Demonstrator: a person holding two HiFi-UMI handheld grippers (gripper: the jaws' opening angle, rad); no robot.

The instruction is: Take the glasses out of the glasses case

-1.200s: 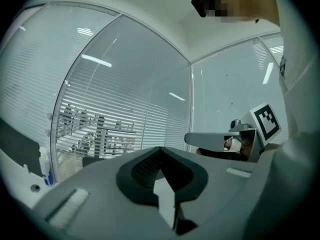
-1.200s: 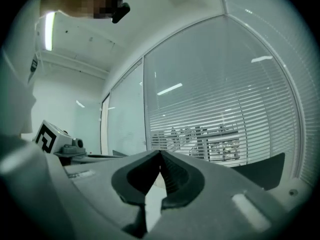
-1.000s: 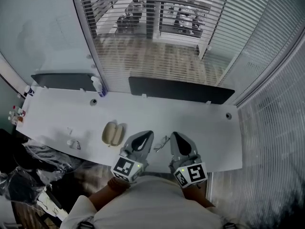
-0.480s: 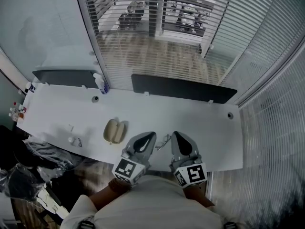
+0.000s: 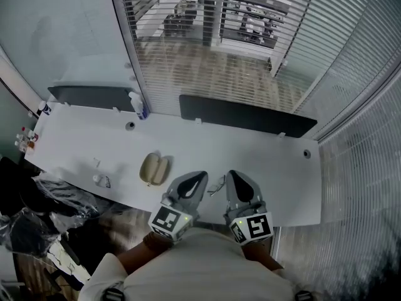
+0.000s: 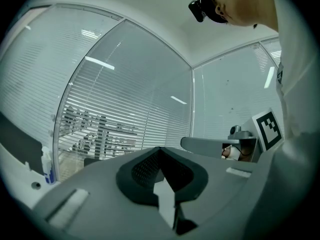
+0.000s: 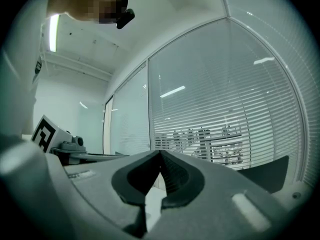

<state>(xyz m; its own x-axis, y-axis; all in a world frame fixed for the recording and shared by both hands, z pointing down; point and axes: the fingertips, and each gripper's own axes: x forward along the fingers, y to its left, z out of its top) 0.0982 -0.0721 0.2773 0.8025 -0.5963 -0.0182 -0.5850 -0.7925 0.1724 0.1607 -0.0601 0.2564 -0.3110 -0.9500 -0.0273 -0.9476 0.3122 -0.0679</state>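
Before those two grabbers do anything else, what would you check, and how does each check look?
1. The glasses case is open: ok, both halves lie spread on the table.
2. The glasses are out of the case: ok, they lie on the table between the grippers.
3. The left gripper is empty: ok, jaws shut on nothing.
4. The right gripper is empty: ok, jaws shut on nothing.
5. The glasses are unfolded: cannot tell, too small.

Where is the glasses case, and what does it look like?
On the long white table, look by the near edge, just left of the left gripper. The glasses case lies open there: two tan oval halves side by side, the only tan thing on it.
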